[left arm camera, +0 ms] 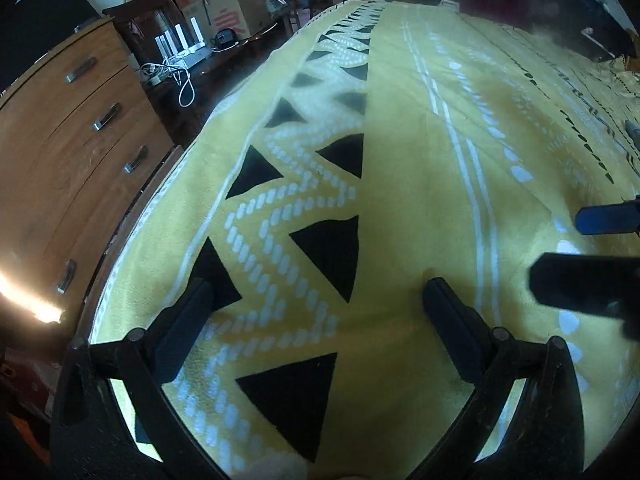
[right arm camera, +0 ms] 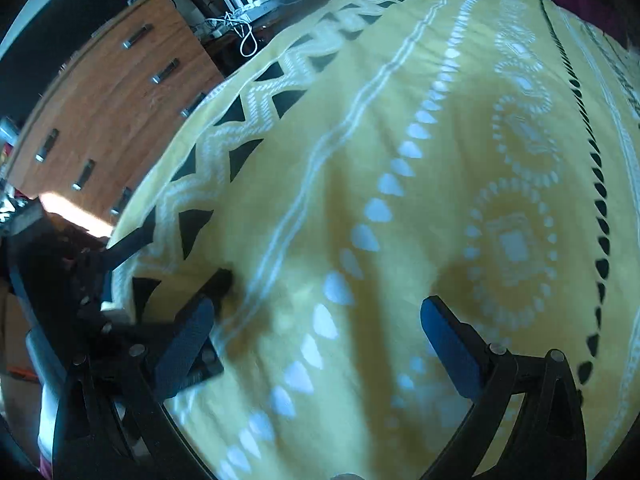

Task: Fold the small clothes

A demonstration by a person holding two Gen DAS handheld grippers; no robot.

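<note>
While no garment shows in either view, folding looks unstarted | left wrist: left tool (left arm camera: 320,300) spread wide, empty, over yellow patterned cloth (left arm camera: 400,160); right tool's tips (left arm camera: 600,256) at right edge | right wrist: right tool (right arm camera: 320,316) spread, empty, above same cloth (right arm camera: 360,160); clothes' whereabouts unknown.

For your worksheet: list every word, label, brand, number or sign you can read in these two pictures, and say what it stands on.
No text is readable.
Cardboard boxes: red printed marks, too blurred to read.
Yellow patterned cloth: only shapes, no letters.
Wooden drawers: no labels.
</note>
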